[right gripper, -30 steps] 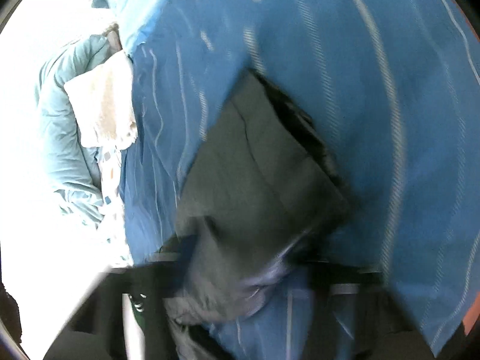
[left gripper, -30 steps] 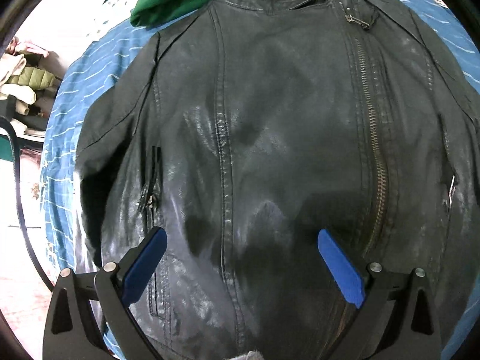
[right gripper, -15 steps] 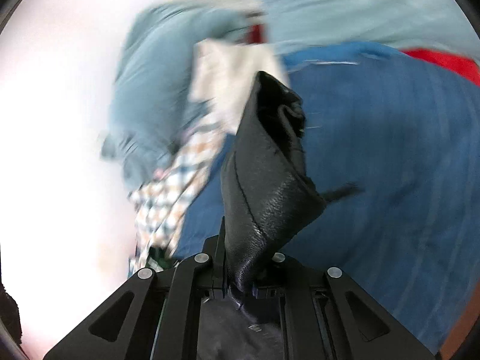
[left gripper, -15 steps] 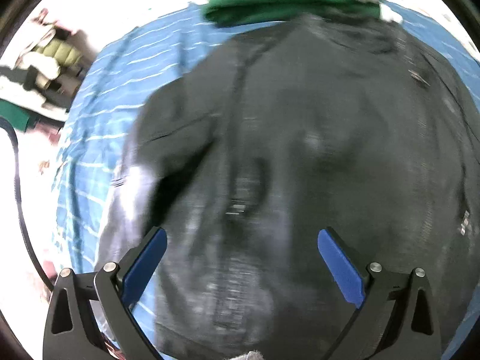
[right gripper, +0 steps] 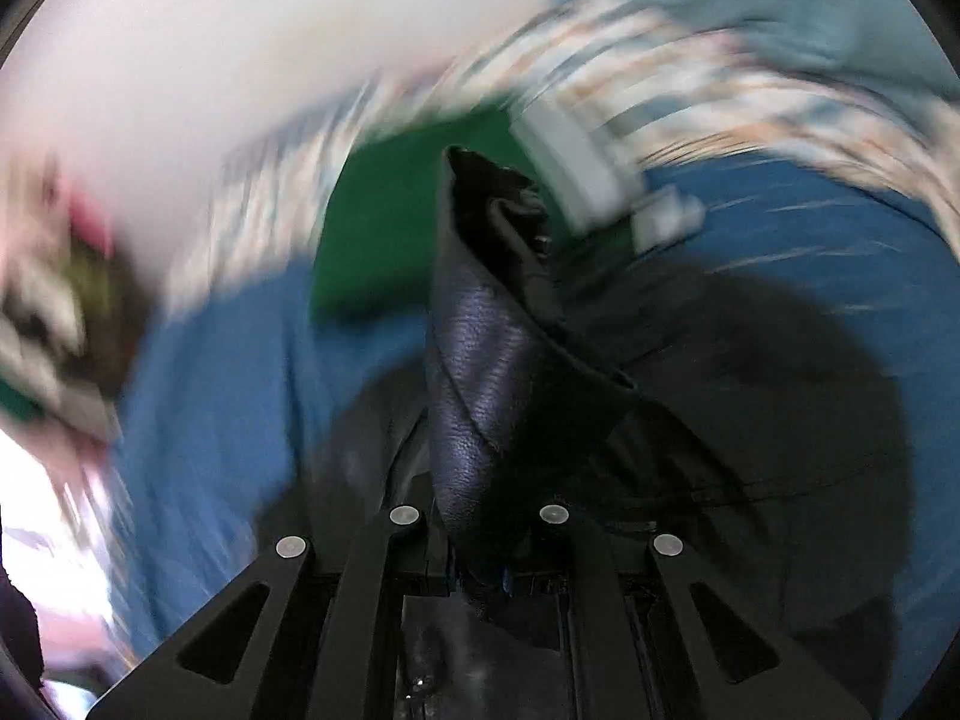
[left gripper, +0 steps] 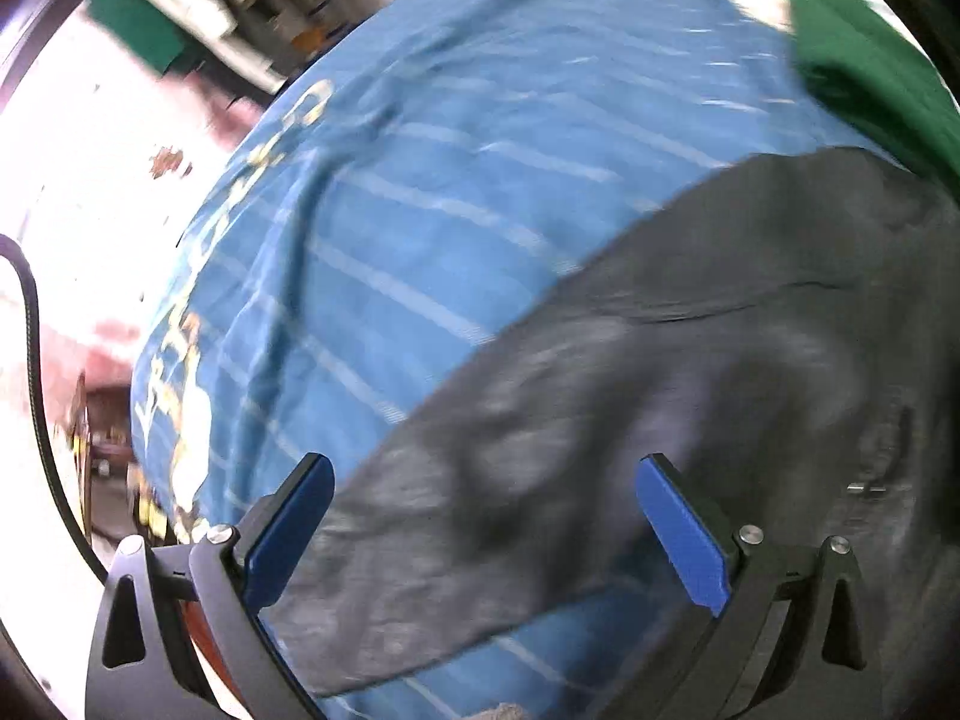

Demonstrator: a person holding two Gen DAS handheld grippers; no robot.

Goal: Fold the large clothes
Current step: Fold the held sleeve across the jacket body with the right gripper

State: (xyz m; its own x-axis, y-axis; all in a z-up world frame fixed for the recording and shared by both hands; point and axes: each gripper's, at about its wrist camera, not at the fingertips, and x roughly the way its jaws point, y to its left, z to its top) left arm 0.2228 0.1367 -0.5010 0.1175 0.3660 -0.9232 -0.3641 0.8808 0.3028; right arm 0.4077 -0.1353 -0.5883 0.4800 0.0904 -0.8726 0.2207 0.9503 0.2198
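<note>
Where the left wrist view looks down, a black leather jacket is seen lying on a blue striped bedsheet, filling the lower right of the picture, with its edge running diagonally from lower left to upper right. The left gripper is held above the jacket with its blue-padded fingers spread wide apart and nothing between them. A green garment is seen at the upper right, touching or just beside the jacket's far end; the blur does not allow more to be told. A black cable is seen curving down the left edge, and a blurred clutter of things lies beyond the sheet at the upper left.

From the right wrist view, the right gripper is seen clenched on a fold of the jacket, which stands up from between the fingers as a tall, narrow flap. The rest of the jacket is spread dark on the sheet to the right and below. The green garment is seen behind the flap, and a checked cloth and a pale blue cloth are smeared by motion blur across the top.
</note>
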